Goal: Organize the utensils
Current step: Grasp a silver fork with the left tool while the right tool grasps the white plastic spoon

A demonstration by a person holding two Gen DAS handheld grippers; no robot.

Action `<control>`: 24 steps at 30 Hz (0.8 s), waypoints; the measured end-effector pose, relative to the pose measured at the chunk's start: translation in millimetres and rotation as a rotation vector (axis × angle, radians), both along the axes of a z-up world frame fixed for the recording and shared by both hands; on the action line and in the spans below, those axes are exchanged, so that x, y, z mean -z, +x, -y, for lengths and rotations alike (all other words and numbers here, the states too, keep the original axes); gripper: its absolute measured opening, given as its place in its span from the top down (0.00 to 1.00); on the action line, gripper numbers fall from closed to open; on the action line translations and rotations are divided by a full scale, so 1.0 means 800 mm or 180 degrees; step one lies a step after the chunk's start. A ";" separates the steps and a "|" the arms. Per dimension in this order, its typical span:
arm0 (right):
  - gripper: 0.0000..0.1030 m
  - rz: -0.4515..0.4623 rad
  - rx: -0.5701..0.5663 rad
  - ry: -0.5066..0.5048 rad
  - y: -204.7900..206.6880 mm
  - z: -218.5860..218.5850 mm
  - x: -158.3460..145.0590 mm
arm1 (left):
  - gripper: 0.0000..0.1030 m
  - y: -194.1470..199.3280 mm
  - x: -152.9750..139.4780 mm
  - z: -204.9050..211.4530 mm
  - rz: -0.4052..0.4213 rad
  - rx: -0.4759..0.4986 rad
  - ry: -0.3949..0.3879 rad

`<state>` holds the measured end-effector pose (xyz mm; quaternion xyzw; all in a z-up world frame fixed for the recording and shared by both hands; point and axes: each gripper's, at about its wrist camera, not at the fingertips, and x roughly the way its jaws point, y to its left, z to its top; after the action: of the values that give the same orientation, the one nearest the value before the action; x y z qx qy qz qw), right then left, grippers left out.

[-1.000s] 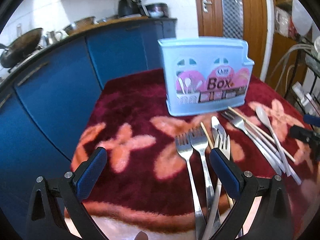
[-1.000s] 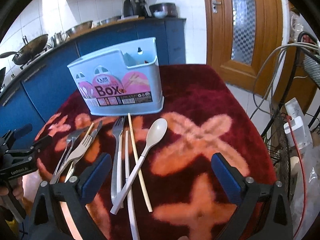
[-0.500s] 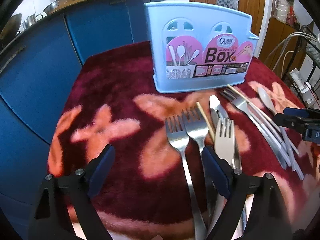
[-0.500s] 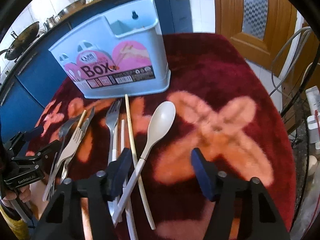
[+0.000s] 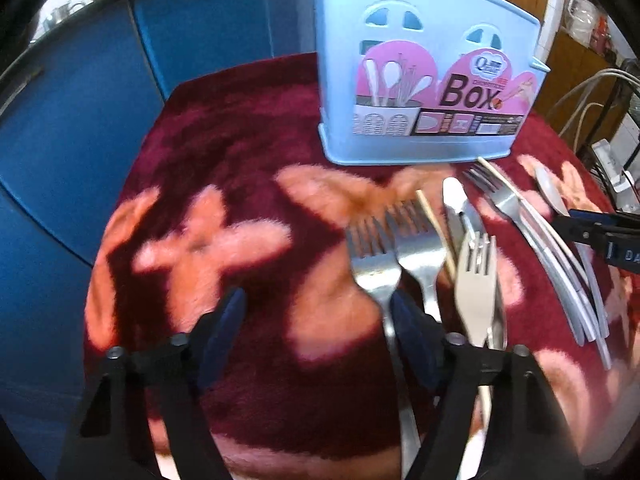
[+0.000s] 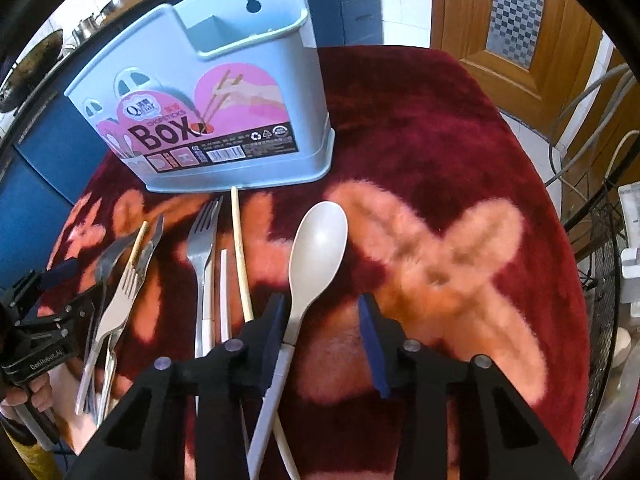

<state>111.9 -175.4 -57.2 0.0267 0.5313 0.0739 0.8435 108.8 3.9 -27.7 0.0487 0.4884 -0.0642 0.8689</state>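
A light blue utensil box (image 5: 424, 92) stands at the back of a red flowered cloth; it also shows in the right wrist view (image 6: 216, 112). Steel forks (image 5: 374, 264) lie in front of it with a chopstick and a knife. My left gripper (image 5: 316, 332) is open, low over the cloth, its right finger beside the leftmost fork's neck. A beige spoon (image 6: 318, 244) lies bowl up. My right gripper (image 6: 322, 332) is open around the spoon's neck, its left finger close against it. A fork (image 6: 202, 240) and a chopstick (image 6: 240, 252) lie to its left.
Blue kitchen cabinets (image 5: 80, 120) stand behind and left of the table. A wooden door (image 6: 520, 20) is at the back right. Cables and a wire rack (image 6: 592, 240) stand off the table's right edge. The left gripper shows at the left edge of the right wrist view (image 6: 36, 328).
Both grippers have moved forward and down toward the utensils and their jaws have narrowed. The right one now straddles the spoon's neck; the left one is beside the leftmost fork.
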 end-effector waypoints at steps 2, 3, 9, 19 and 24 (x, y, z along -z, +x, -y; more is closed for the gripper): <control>0.71 -0.0002 -0.0026 -0.0056 -0.001 -0.001 0.000 | 0.46 0.003 0.000 0.006 -0.0042 0.0038 -0.0027; 0.76 -0.0010 -0.0035 -0.0085 -0.001 -0.001 -0.001 | 0.50 0.002 -0.002 0.009 -0.0058 0.0052 -0.0033; 0.90 -0.0142 -0.0104 -0.0068 -0.005 0.005 -0.007 | 0.79 -0.006 -0.008 0.025 -0.0158 0.0251 0.0041; 0.90 -0.0441 -0.0313 -0.0162 0.011 0.001 -0.001 | 0.77 0.012 -0.004 0.030 -0.0519 0.0321 0.0101; 0.90 -0.0461 -0.0362 -0.0196 0.017 -0.003 0.000 | 0.79 0.022 -0.003 0.025 -0.0575 0.0341 -0.0014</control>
<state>125.8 -173.1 -57.6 -0.0241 0.5937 0.1032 0.7977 126.4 -16.4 -25.2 0.0669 0.5612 -0.1158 0.8168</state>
